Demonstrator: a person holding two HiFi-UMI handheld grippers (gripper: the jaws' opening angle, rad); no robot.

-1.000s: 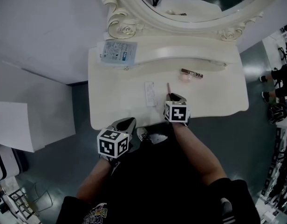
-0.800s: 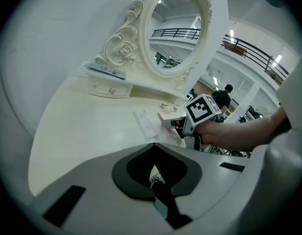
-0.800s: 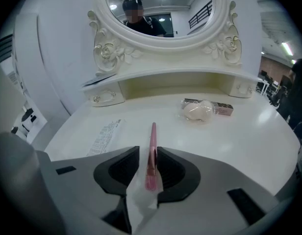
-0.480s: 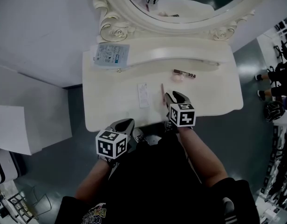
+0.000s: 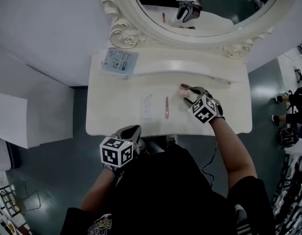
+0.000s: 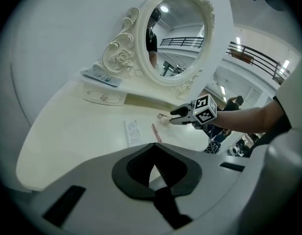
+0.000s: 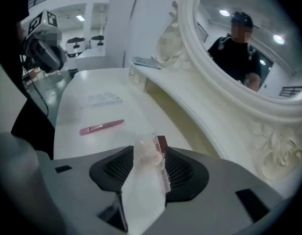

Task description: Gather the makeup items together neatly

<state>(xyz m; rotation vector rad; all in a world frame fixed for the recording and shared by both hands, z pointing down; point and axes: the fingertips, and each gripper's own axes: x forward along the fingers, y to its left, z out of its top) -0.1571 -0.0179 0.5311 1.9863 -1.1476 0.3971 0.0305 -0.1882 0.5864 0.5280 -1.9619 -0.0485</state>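
Head view: right tool (image 5: 190, 95), just spreading, straddles packet (image 7: 147, 156); left tool (image 5: 133, 130) closed at table-edge (image 5: 107, 134).

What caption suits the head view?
Right gripper, jaws just opened around a clear packet, beside the pink stick and white sachet on the dressing table.

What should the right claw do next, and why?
Probably close the right claw on the clear packet: its jaws have just been opening, the packet sits between them unpressed, apart from the pink stick and white sachet.
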